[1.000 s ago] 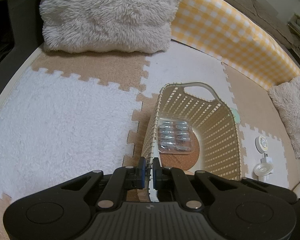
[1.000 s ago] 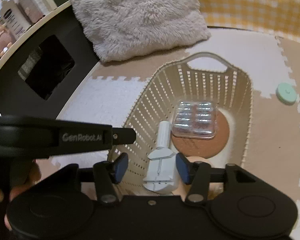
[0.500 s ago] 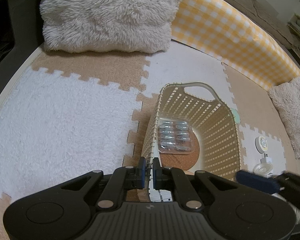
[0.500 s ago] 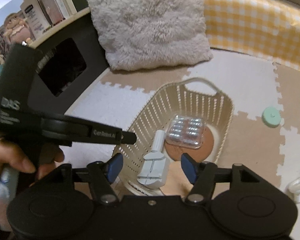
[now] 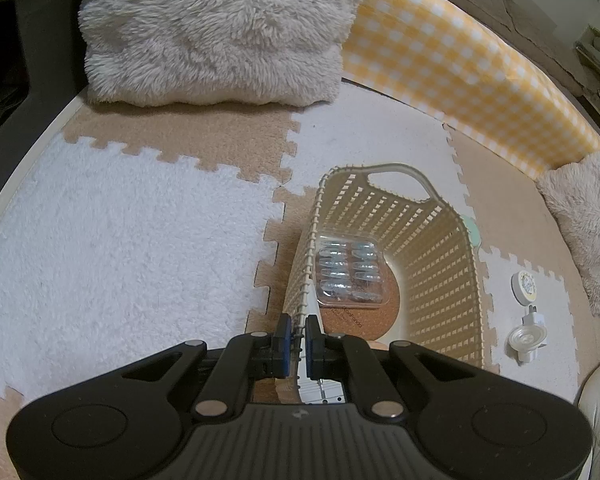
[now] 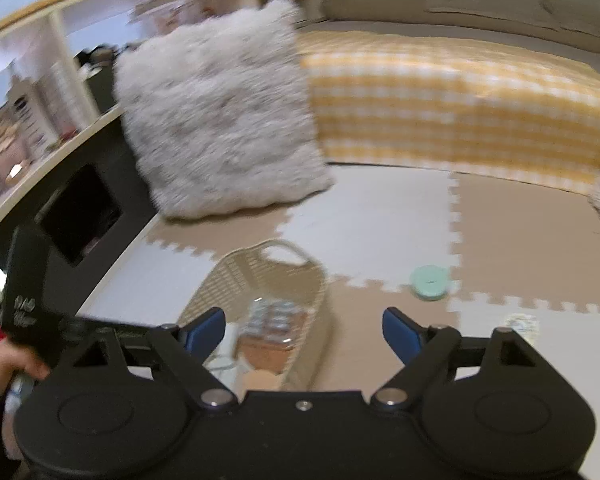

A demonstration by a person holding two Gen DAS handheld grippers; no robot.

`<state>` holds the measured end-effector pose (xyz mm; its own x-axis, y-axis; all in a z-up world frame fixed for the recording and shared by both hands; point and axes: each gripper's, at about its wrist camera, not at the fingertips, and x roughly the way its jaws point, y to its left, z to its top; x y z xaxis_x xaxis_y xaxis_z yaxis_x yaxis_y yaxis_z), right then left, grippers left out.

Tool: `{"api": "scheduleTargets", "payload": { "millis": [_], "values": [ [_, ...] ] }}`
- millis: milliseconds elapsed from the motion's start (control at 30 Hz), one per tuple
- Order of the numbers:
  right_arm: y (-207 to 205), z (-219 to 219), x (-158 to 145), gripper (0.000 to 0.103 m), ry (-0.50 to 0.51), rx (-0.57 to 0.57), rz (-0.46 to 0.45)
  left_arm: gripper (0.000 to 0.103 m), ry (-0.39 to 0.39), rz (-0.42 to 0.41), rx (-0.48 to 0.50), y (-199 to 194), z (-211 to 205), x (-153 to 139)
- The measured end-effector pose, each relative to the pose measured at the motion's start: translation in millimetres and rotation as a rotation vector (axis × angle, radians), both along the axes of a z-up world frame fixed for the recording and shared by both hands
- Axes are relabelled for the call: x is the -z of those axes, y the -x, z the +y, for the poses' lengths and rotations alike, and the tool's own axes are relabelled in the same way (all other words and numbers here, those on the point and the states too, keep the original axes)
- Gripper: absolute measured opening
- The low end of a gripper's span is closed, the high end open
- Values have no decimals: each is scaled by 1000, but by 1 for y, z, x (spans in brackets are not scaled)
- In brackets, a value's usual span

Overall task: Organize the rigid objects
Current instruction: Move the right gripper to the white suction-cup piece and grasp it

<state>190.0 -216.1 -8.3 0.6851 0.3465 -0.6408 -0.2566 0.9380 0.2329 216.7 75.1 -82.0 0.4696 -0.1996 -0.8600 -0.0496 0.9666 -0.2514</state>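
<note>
Down low in the left wrist view, the left gripper [image 5: 296,338] has its blue pads pinched on the near left rim of the cream lattice basket [image 5: 440,280], the rim strip caught between them. Inside the basket a clear plastic blister case [image 5: 350,274] lies on a round cork coaster [image 5: 360,320], and a corner of a white tool [image 5: 320,394] shows just beyond the fingers. The right gripper [image 6: 304,330] is spread wide and holds nothing, hovering above and to the near right of the basket; its view is blurred. To the right of the basket, on the puzzle-piece foam mat [image 5: 120,260], a mint-green round disc [image 6: 430,282] lies near the far right corner, and nearer sit a small white round dial [image 5: 525,286] and a white plastic cap-like piece [image 5: 527,338]. Farther off, a fluffy grey cushion [image 5: 212,28] leans at the far left beside a yellow checked bolster [image 5: 460,76].
</note>
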Motion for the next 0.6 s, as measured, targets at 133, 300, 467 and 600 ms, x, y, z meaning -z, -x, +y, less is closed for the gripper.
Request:
{"api": "scheduleTargets", "payload": {
  "millis": [133, 300, 467, 600],
  "values": [
    [-3, -26, 3, 99, 16, 76, -1, 6, -1, 0, 1, 0, 0, 0],
    [-14, -59, 21, 103, 25, 185, 70, 6, -1, 0, 1, 0, 0, 0],
    [-22, -86, 47, 103, -14, 278, 158, 6, -1, 0, 1, 0, 0, 0],
    [-25, -101, 68, 102, -69, 362, 219, 6, -1, 0, 1, 0, 0, 0]
  ]
}}
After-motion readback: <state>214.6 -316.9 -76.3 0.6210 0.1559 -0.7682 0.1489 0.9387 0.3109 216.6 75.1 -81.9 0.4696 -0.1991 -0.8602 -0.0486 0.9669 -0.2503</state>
